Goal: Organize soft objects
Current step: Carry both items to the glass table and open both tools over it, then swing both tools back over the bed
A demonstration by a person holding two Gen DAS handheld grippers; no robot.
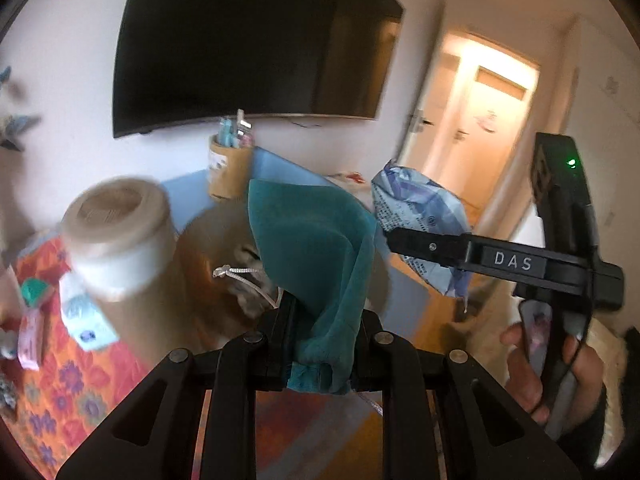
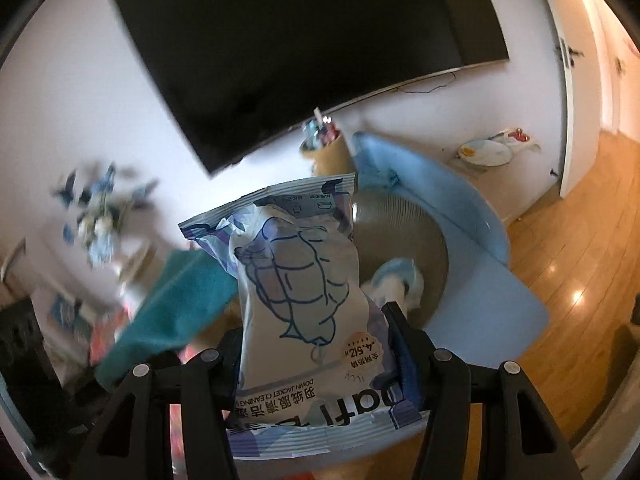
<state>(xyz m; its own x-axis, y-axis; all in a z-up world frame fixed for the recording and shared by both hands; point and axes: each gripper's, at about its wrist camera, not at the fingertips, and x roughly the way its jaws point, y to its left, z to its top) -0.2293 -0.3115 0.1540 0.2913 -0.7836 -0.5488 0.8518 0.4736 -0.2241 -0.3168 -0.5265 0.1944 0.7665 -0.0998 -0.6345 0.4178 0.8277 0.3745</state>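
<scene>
A teal velvet cloth (image 1: 316, 256) hangs up and over between the fingers of my left gripper (image 1: 326, 320), which is shut on its lower end. My right gripper (image 2: 314, 332) is shut on a blue-and-white packet of cleaning wipes (image 2: 296, 280), held upright. In the left wrist view the right gripper (image 1: 404, 236) comes in from the right with the crumpled packet (image 1: 420, 208) in it and a person's hand (image 1: 560, 364) on its handle. The teal cloth (image 2: 176, 304) shows left of the packet. Both loads hang above a round ribbed basket (image 2: 404, 228) that holds a blue-white soft item (image 2: 396, 276).
The basket rests on a light blue mat (image 2: 480, 292) on a wooden floor (image 2: 580, 264). A beige lidded jar (image 1: 116, 232) and an orange floral cloth (image 1: 60, 380) with small packets lie left. A pen cup (image 1: 230, 168), a wall TV (image 1: 248, 40) and a doorway (image 1: 480, 120) are behind.
</scene>
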